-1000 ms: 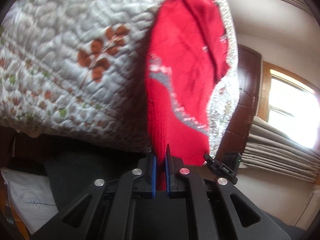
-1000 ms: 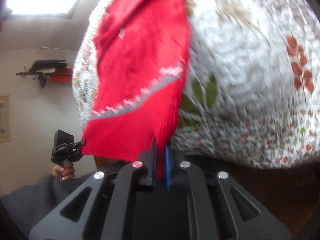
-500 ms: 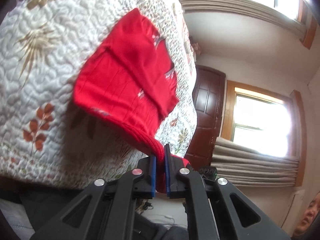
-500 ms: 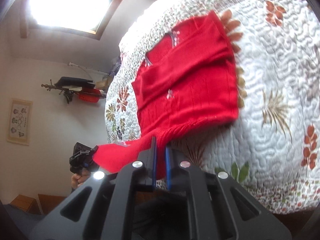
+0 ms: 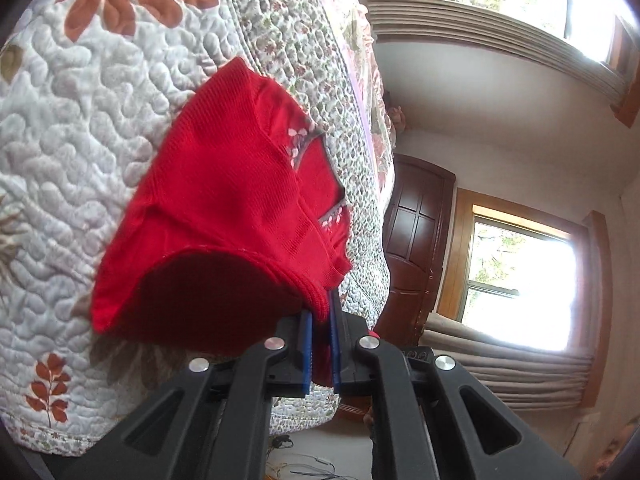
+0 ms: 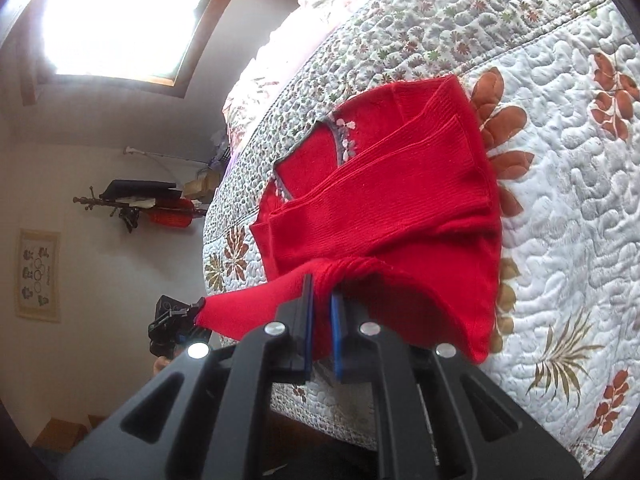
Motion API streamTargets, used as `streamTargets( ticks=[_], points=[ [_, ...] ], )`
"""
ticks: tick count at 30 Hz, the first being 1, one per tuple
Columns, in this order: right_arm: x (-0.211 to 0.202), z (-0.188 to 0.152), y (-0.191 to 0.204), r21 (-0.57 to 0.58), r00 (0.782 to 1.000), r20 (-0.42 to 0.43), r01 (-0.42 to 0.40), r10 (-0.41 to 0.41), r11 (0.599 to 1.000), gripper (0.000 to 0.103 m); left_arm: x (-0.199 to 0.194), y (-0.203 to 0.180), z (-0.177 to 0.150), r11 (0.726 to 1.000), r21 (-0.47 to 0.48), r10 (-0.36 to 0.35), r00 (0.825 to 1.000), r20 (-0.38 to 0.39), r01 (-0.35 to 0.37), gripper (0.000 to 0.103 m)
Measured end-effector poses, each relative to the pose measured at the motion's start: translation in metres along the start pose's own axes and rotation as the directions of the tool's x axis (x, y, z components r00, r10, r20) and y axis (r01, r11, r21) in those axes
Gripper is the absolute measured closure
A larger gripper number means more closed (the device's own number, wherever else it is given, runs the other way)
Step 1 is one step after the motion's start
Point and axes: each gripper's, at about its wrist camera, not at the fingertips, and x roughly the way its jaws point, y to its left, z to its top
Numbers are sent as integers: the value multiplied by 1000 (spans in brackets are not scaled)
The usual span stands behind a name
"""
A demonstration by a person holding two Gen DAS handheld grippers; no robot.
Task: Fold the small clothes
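On the quilted bed (image 6: 560,160), both tools (image 5: 320,316) (image 6: 320,296) pinch the red sweater's (image 6: 400,208) hem; sleeves lie folded, final fold unfinished.

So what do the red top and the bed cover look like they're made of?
The red top looks like a soft ribbed knit, wool or acrylic I can't tell: fine ribs run along its sleeves, and the finish is matte. The bed cover looks like quilted cotton, matte, with puffy stitched swirls and printed leaves.
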Motion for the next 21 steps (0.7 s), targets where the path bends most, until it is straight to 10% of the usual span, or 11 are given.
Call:
streamTargets(
  ticks=[16, 21],
  points=[
    [89, 93, -59, 95, 984, -129, 136, -123, 986, 88, 71, 47, 97, 987, -124, 103, 995, -20, -104, 87],
    [82, 104, -54, 90, 986, -121, 123, -112, 988, 56, 63, 34, 111, 992, -79, 96, 995, -3, -95, 59]
  ],
)
